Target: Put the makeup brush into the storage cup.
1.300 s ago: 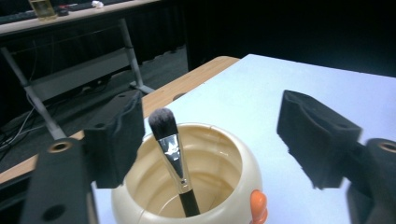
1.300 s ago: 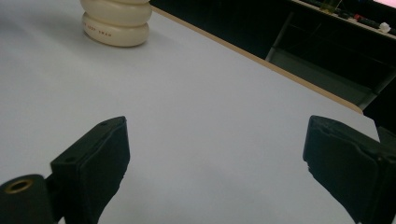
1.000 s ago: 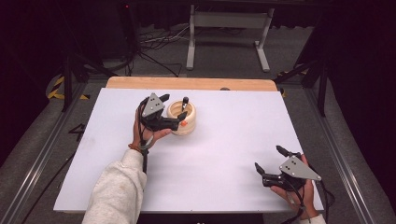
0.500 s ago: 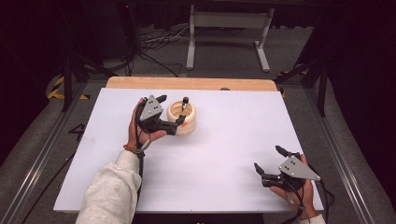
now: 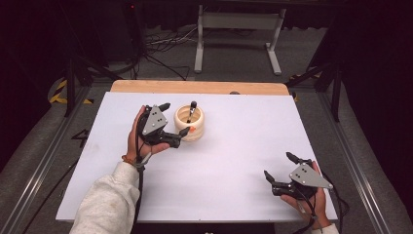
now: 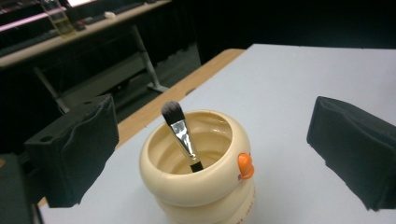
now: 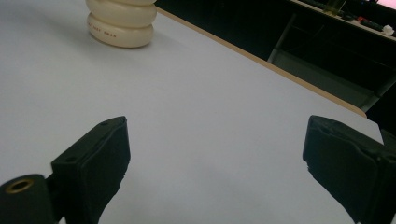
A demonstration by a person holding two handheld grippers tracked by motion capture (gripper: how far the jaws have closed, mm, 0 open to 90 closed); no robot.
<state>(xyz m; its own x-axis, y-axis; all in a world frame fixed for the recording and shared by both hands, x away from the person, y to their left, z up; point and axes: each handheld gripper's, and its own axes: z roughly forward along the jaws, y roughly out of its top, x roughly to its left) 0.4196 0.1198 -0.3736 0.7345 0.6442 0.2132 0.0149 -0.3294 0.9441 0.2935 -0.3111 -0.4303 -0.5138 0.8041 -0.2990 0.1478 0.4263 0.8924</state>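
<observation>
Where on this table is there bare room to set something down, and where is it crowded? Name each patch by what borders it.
Free: the wide middle of the table, between the cream holder and the right gripper; also the far right, beyond the holder toward the wooden edge. Crowded: the far left, where the open left gripper sits beside the holder with its brush.

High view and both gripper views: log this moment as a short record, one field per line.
surface: white table top
holder: cream ribbed cup with an orange beak-like knob, upright near the table's far edge
contents: makeup brush, bristles up, leaning inside the cup
left gripper: open, jaws either side of the cup, not touching it
right gripper: open, holding nothing, near the table's near right corner, apart from the cup
</observation>
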